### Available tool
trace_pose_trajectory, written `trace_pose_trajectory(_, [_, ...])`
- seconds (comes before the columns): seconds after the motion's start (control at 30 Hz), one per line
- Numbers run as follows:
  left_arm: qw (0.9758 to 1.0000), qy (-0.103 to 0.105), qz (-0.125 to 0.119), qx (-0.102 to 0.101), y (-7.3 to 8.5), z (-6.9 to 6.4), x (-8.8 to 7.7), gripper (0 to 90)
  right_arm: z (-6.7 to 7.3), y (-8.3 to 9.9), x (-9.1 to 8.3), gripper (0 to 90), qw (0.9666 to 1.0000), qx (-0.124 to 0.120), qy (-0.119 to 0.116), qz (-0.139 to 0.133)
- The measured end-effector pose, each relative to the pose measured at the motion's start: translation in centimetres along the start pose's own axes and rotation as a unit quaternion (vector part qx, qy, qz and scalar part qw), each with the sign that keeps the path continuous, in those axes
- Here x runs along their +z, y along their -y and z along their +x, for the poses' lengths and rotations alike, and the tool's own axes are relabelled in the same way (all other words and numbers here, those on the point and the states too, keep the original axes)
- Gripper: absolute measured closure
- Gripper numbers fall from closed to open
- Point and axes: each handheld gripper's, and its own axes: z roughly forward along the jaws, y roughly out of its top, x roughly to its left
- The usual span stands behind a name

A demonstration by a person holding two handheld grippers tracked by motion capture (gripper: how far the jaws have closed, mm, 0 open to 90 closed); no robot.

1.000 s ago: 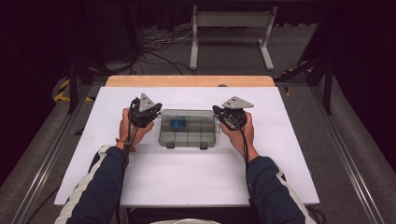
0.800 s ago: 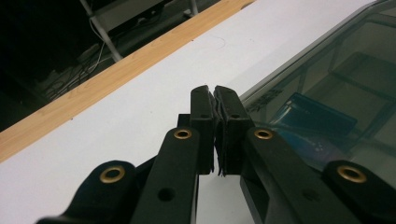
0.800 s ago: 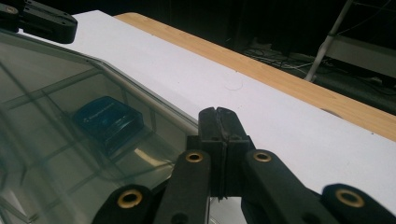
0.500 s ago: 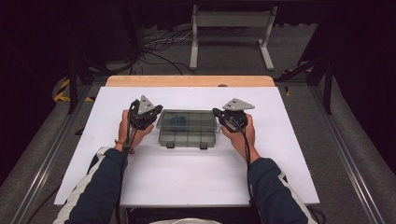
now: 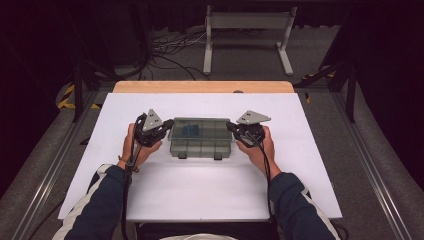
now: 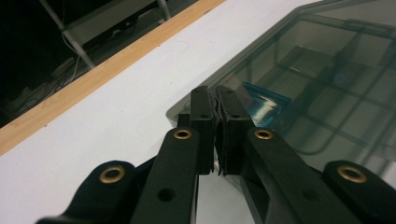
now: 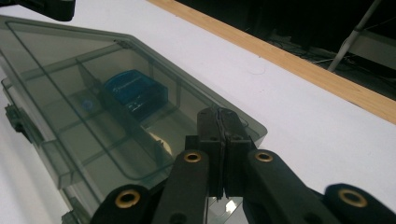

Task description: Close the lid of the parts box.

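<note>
**Item: smoked-plastic compartment box, lid down, one tool at each end**

The compartment box (image 5: pixel 201 137) lay flat near the middle of the white surface (image 5: pixel 200 190), its long side running across the person's view. Translucent grey lid (image 7: pixel 93 60) closed over a grid of dividers; two dark latches (image 5: pixel 182 155) on the near edge. One blue object (image 5: pixel 190 130) sat inside, in a far-row compartment toward the left end, seen through the lid in both gripper views (image 6: pixel 261 103) (image 7: pixel 135 92). A small bluish dot lay beside it in the neighbouring cell; what it was could not be told.

Left tool (image 5: pixel 167 124): held in the person's left hand (image 5: pixel 136 150), jaws brought fully together with nothing between them, tips resting at the box's left far corner, over the lid's edge. In the left gripper view the closed tips (image 6: pixel 215 100) stood just above that corner; whether they pressed on the plastic could not be told.

Right tool (image 5: pixel 231 126): held in the right hand (image 5: pixel 260 152), jaws likewise shut on nothing, tips at the box's right far corner. In the right gripper view the closed tips (image 7: pixel 222 120) lay over the lid's rounded corner (image 7: pixel 259 130).

Grey three-cornered plates topped both tools, and a dark cable ran from each along the forearm. Sleeves dark with a pale stripe.

Surroundings: a wooden strip (image 5: pixel 202 86) along the surface's far edge; beyond it a grey floor with loose cables (image 5: pixel 170 50) and a pale metal stand (image 5: pixel 247 35)
</note>
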Motion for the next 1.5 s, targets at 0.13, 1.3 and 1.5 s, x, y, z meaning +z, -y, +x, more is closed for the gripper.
trace_pose_trajectory(0.13, [0.9999,0.010,0.002,0.005,0.4,-0.6,-0.1,86.2,0.3,0.2,-0.2,89.2,0.9999,-0.009,-0.004,0.005])
trace_pose_trajectory(1.3, [0.9933,0.115,0.001,-0.011,2.8,-1.4,0.6,82.1,0.6,3.0,0.1,86.7,0.9993,-0.004,-0.038,0.006])
trace_pose_trajectory(1.5, [0.9956,0.093,0.011,-0.007,2.5,-1.4,0.4,70.1,1.0,2.9,0.1,85.4,0.9992,-0.031,-0.026,0.007])
